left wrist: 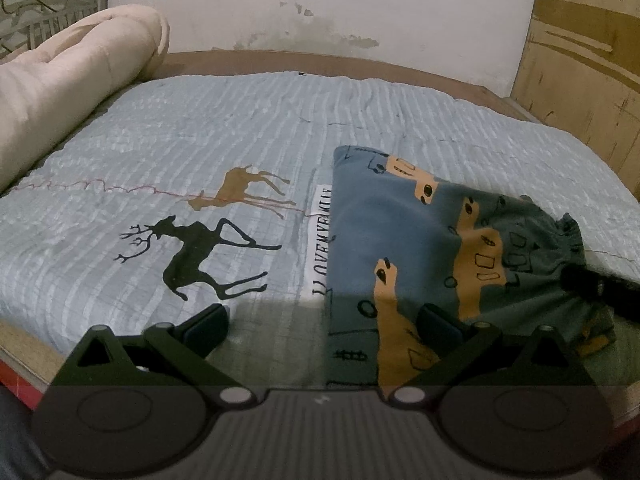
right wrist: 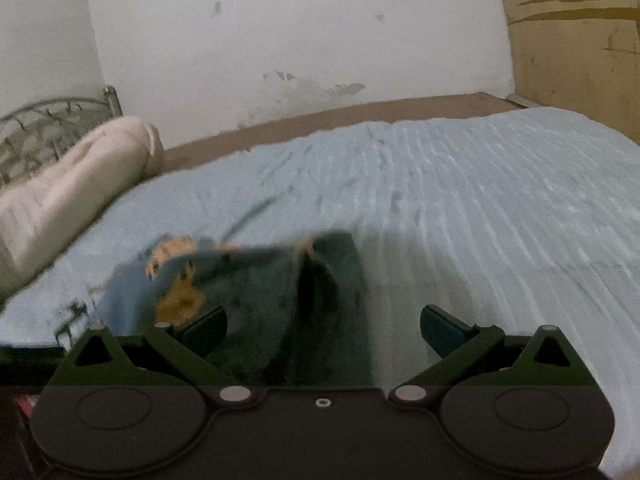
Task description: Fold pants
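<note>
The pants [left wrist: 440,248] are blue with tan animal prints. They lie in a folded heap on the light blue bedspread [left wrist: 200,128], right of centre in the left wrist view. My left gripper [left wrist: 322,326] is open and empty, low over the pants' near left edge. The other gripper's dark tip [left wrist: 592,286] reaches in at the pants' gathered waistband on the right. In the blurred right wrist view the pants [right wrist: 240,288] lie just ahead and left. My right gripper [right wrist: 322,328] is open, with nothing between its fingers.
A rolled cream quilt [left wrist: 68,88] lies along the bed's left side by a metal headboard [left wrist: 44,12]. A white wall [left wrist: 320,4] and a wooden panel [left wrist: 584,60] stand behind the bed. Deer prints [left wrist: 200,256] mark the bedspread.
</note>
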`<state>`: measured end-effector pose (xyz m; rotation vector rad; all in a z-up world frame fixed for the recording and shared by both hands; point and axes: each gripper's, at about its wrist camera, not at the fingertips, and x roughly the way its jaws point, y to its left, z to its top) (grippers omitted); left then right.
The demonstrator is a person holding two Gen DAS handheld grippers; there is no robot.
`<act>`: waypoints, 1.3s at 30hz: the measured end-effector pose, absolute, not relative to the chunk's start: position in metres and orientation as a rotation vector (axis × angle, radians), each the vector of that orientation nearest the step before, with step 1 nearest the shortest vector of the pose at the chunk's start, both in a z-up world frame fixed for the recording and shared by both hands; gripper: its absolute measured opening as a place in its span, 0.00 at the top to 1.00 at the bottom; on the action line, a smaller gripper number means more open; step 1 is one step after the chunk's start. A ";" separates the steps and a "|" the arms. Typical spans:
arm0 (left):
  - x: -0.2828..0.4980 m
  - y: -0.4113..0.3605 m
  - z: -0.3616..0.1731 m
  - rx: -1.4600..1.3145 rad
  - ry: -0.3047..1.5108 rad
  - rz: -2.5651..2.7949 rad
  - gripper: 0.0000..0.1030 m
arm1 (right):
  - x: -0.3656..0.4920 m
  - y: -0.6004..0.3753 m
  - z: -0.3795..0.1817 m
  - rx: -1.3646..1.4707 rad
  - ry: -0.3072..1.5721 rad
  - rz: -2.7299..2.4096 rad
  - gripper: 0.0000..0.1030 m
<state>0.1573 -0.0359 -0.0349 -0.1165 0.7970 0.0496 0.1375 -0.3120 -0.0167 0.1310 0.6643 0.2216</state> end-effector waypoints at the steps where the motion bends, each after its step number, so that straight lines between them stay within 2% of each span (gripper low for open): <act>1: 0.157 -0.036 -0.035 -0.117 0.798 0.048 0.01 | 0.134 -0.313 -0.021 0.130 0.672 0.224 0.01; 23: 0.153 -0.034 -0.033 -0.111 0.792 0.029 0.01 | 0.113 -0.322 -0.027 0.137 0.621 0.262 0.01; 26: 0.147 -0.027 -0.020 -0.169 0.718 0.033 0.01 | 0.116 -0.330 -0.015 0.186 0.589 0.296 0.01; 29: 0.155 -0.026 -0.011 -0.171 0.683 0.020 0.01 | 0.132 -0.337 -0.006 0.217 0.567 0.310 0.01; 34: 0.180 -0.030 -0.016 -0.164 0.726 0.020 0.01 | 0.184 -0.340 -0.008 0.260 0.626 0.346 0.01; 37: 0.189 -0.031 -0.027 -0.167 0.802 0.044 0.01 | 0.210 -0.331 -0.022 0.140 0.715 0.257 0.01; 39: 0.186 -0.032 -0.032 -0.160 0.814 0.048 0.01 | 0.212 -0.327 -0.025 0.077 0.709 0.225 0.01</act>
